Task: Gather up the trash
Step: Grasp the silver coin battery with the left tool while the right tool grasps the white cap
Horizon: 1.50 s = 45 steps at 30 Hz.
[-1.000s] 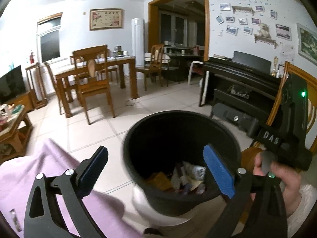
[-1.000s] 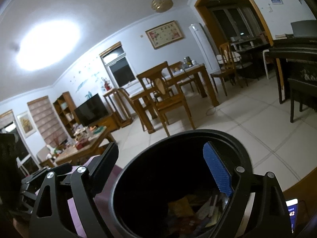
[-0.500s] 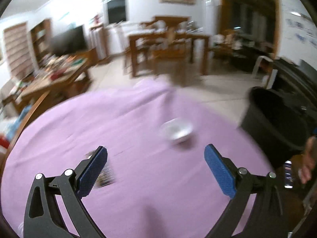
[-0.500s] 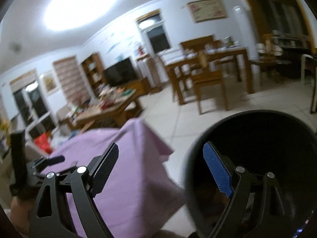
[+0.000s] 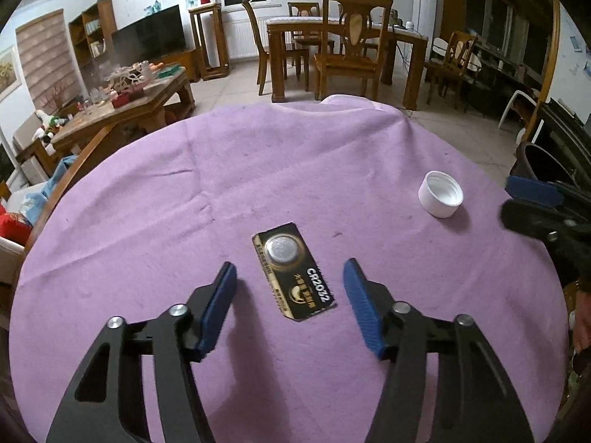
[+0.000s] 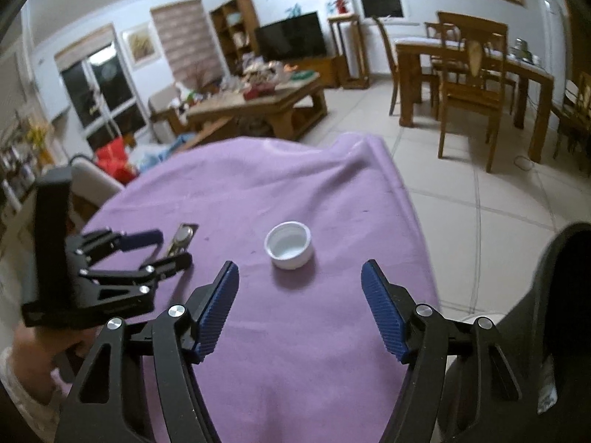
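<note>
A black CR2032 battery card [image 5: 293, 270] lies flat on the purple tablecloth [image 5: 258, 170]. My left gripper [image 5: 290, 277] is open and empty, low over the cloth, with the card between its fingers. A white bottle cap [image 5: 440, 194] sits open side up to the right. In the right wrist view the cap [image 6: 289, 245] lies just ahead of my right gripper [image 6: 300, 278], which is open and empty. The left gripper [image 6: 162, 247] and the card [image 6: 181, 240] show at the left there. The black trash bin [image 6: 565, 295] stands at the table's right edge.
The bin's rim [image 5: 535, 158] shows at the far right of the left wrist view, behind the right gripper's fingers [image 5: 532, 190]. Beyond the table are a cluttered coffee table [image 5: 125, 96], a dining table with chairs [image 5: 343, 44], and tiled floor [image 6: 480, 199].
Both grippers have swung away from over the black bin to the purple table. The left one now straddles the battery card; the right one faces the white cap.
</note>
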Tool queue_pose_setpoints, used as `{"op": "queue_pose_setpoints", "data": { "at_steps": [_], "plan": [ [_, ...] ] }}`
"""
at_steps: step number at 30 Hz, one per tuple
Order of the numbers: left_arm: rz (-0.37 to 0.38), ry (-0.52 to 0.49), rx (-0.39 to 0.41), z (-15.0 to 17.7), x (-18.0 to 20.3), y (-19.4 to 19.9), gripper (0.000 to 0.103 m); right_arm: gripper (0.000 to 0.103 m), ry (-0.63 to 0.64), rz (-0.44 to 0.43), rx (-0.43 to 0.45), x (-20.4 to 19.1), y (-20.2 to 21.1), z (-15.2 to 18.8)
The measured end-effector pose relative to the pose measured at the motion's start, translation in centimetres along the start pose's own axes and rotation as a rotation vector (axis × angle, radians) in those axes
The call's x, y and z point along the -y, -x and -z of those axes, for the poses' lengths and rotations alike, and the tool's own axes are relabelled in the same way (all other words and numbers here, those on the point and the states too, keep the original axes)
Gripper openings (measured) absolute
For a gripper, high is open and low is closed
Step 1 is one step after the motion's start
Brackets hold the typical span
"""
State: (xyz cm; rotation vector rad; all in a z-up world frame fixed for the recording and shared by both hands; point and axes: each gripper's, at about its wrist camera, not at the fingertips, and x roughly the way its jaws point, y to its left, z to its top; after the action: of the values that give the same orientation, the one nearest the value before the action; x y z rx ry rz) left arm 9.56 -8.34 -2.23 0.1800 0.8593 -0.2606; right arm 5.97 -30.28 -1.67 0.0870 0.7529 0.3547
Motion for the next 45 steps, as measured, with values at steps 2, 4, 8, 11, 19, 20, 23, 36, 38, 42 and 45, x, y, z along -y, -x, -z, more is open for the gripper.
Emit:
{"op": "queue_pose_setpoints", "data": {
  "at_steps": [2,4,8,11,19,20,23,36,38,42,45],
  "plan": [
    [-0.004,-0.006,0.004,0.1,-0.4,0.1,0.045,0.066,0.025,0.018,-0.027,-1.1,-1.2,-0.5],
    [-0.010,-0.010,0.007,0.1,-0.6,-0.1,0.038,0.066,0.045,0.038,-0.049,-1.8,-2.5,-0.7],
    [-0.017,-0.017,0.010,0.4,-0.6,0.0,0.028,0.063,0.096,0.094,-0.077,-2.6,-4.5,-1.2],
    [-0.023,-0.002,0.010,0.5,-1.2,0.0,0.028,0.050,0.135,0.124,-0.116,-3.7,-6.1,-1.6],
    [-0.002,0.012,0.053,0.7,-2.1,0.8,0.028,0.036,0.108,0.035,-0.080,-2.5,-5.9,-1.4],
    [0.002,0.012,0.064,0.7,-2.0,1.0,0.028,0.036,0.093,0.008,-0.055,-1.8,-5.1,-1.4],
    [0.030,0.018,0.090,0.6,-1.9,1.3,0.028,0.036,0.020,-0.068,0.039,0.2,-2.0,-1.0],
    [0.051,0.003,0.017,0.2,-0.9,-0.2,0.031,0.036,-0.148,-0.103,0.130,7.3,5.5,2.7],
    [0.013,-0.039,0.012,0.1,-0.2,-0.4,0.051,0.036,-0.148,-0.108,0.127,7.5,5.9,3.1],
    [-0.030,-0.100,0.009,-0.4,0.1,-1.3,0.078,0.036,-0.141,-0.119,0.125,7.5,6.4,3.4],
    [0.046,-0.051,0.002,-1.0,-1.0,-1.9,0.047,0.036,-0.140,-0.127,0.125,6.7,6.2,3.8]
  ]
}}
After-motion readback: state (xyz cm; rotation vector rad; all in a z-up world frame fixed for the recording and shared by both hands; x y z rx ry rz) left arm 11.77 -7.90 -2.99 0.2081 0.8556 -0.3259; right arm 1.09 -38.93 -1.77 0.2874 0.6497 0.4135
